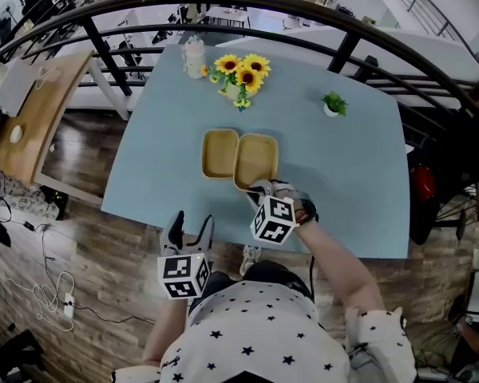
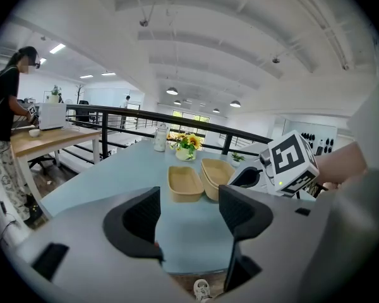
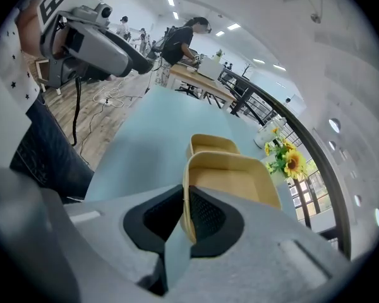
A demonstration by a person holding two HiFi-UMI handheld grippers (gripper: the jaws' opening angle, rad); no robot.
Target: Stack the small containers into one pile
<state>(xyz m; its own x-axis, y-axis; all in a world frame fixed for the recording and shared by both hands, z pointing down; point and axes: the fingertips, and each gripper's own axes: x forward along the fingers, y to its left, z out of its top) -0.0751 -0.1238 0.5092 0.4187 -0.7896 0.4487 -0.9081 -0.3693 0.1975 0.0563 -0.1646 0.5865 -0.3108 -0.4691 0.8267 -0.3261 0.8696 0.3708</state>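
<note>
Head view: looked steeply down on a pale blue worktop [image 1: 343,174], its near edge partly covered by the person's star-print shirt [image 1: 263,341] and right forearm. Lost the near wall of the right container [image 1: 256,158] under the right tongs [image 1: 260,188] and their marker cube [image 1: 273,219], so gave no reading of the grip from above. Showed it plainly in the right gripper view instead: tongs clamped shut on that near wall, one pad inside and one outside. Could not tell from any view whether the container's base sat clear of the worktop. In the left gripper view, had the right side of that same container cut off behind the right tongs and cube.

Showed both containers as shallow, tan, open-topped trays with rounded corners, empty inside. Placed them near the middle of the worktop, long sides facing, the left container [image 1: 220,153] just beside the held one; could not make out whether the rims touched.

Found the left tongs [image 1: 190,223] near the person, off the worktop's near edge and over the wooden floor [image 1: 80,254], well apart from both containers. Showed their jaws standing apart with nothing between.

Farther back, showed sunflowers [image 1: 241,72], a pale bottle [image 1: 194,57] to their left and a small green plant [image 1: 333,103] to the right.
</note>
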